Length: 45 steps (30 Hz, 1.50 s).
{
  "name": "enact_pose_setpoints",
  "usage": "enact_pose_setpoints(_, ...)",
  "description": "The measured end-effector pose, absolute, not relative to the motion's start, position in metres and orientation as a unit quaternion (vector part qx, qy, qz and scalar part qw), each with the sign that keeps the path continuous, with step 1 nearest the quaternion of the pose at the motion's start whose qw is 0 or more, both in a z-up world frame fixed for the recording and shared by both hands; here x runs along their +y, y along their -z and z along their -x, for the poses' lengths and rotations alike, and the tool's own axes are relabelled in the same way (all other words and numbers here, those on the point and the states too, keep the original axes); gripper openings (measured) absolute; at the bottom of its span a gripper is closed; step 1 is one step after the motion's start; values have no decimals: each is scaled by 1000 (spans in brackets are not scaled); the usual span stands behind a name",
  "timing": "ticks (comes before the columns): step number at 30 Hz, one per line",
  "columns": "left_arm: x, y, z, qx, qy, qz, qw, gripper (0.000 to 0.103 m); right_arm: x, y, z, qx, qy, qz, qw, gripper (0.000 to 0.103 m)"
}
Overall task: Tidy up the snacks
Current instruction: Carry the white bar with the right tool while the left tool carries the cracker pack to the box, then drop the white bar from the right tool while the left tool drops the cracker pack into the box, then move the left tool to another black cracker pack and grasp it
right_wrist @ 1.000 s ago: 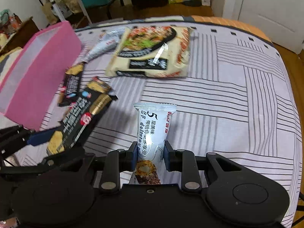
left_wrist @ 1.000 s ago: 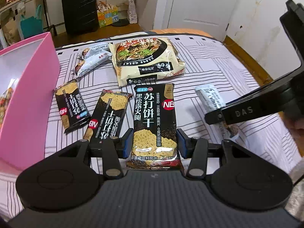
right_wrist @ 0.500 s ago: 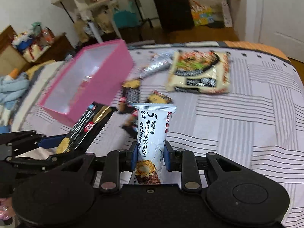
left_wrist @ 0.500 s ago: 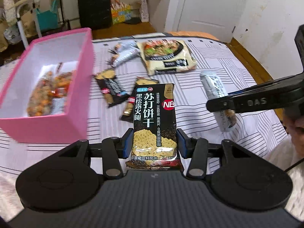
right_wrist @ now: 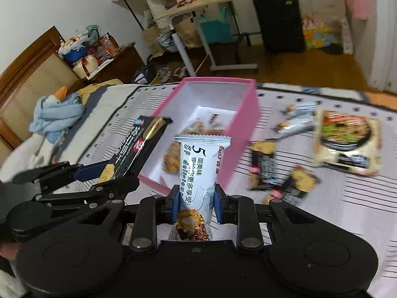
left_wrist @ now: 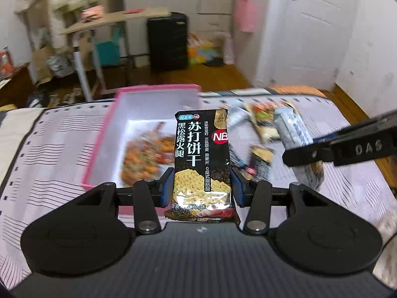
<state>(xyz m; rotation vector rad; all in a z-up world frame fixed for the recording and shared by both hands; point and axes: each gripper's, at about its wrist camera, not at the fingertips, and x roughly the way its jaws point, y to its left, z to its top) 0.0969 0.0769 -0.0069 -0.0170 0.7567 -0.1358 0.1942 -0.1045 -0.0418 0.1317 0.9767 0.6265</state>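
Left claw (left_wrist: 201, 186) around "NB" cracker packet (left_wrist: 202, 159)

Setting: domestic bedroom. Evidence: bed with striped cover (right_wrist: 347, 198) as the work surface; wooden headboard (right_wrist: 27, 79) at left; goose soft toy in a blue scarf (right_wrist: 54, 114) by the pillows; black suitcase (right_wrist: 278, 19) on wood flooring; height-adjustable side table (right_wrist: 206, 0) with bags beneath; white panelled door (left_wrist: 315, 24); white drawer units behind.
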Motion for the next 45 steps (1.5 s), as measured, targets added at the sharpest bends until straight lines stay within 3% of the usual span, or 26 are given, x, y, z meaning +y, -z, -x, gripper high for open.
enact_pose_setpoints(6,127,16,-135,357,28,50,932,46,-52,68,-244,494,-294,-80,814,31)
enact_pose_setpoints(23,188,106,-231,438,-10,87,895,46,22,125,-310,531,-249,-30,809,35)
enact_pose_setpoints(28,193,118,-236,445,-33,106,888,52,16,125,-310,527,-237,-38,815,57)
enact_pose_setpoints(37,187,85,-205,413,-21,97,905,56,-39,58,-264,472,-282,-10,835,57)
enact_pose_setpoints(45,136,25,-171,406,34,36,913,56,-111,24,-224,431,-293,57,851,57)
